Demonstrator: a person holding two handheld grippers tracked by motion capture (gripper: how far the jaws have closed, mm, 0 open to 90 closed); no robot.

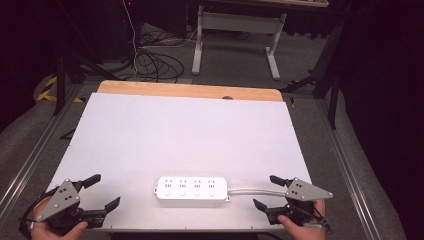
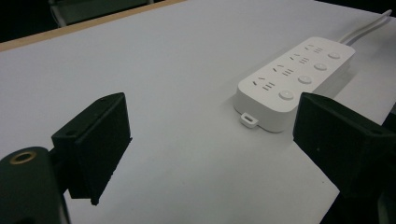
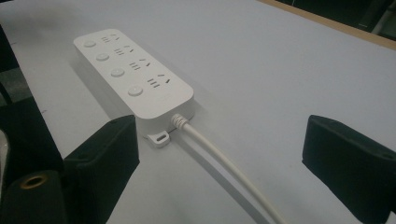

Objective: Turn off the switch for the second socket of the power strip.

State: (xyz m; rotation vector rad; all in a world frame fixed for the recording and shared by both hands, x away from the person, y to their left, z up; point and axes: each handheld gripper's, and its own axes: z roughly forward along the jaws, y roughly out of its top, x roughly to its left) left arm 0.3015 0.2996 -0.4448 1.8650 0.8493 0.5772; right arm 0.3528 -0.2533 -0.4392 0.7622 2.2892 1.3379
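At desk (image 1: pixel 150 130) near edge: white power strip (image 1: pixel 191 190) flat, centered between both tongs, cord (image 1: pixel 252 190) running right. Left tongs (image 1: pixel 102 192) wide, empty. Right tongs (image 1: pixel 265 192) wide, empty, straddling cord.

Pwr strip cord (image 1: pixel 248 189) end hidden behind right tongs (image 1: pixel 264 191).

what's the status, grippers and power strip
Left gripper open, empty. Right gripper open, empty, straddling the cable. Power strip flat on the white table between them, untouched. Nothing in the way.
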